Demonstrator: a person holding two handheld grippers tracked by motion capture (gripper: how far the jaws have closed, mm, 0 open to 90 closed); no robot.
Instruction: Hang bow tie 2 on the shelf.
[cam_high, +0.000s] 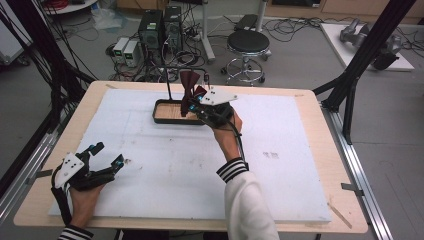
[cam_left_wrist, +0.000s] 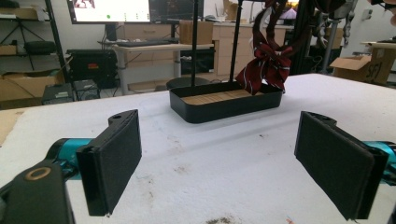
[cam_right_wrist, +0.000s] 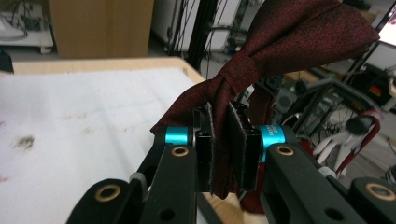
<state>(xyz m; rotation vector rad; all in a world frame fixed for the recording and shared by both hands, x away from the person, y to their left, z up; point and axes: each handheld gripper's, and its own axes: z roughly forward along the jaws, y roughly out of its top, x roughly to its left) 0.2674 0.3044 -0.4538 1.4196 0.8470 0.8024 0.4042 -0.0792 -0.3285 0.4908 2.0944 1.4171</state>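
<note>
Left gripper (cam_high: 102, 156) idles open-fingered, nearer than the tray (cam_high: 165, 118); right gripper (cam_right_wrist: 220, 140) above it pinches the bow tie (cam_right_wrist: 280, 51) for hanging.

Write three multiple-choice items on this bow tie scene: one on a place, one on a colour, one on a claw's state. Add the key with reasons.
1. Where does the black tray stand?
A. on the far middle of the white board
B. at the near left corner
C. on the floor

2. What colour is the bow tie?
A. blue
B. dark red
C. yellow

3. How does the left claw stand?
A. shut on the bow tie
B. shut on the tray
C. open, with nothing between its pads

Key: 1 A, the high view shows it across the board from the person; 2 B, its cloth is dark red in the right claw; 3 C, its pads stand wide apart over bare board.
</note>
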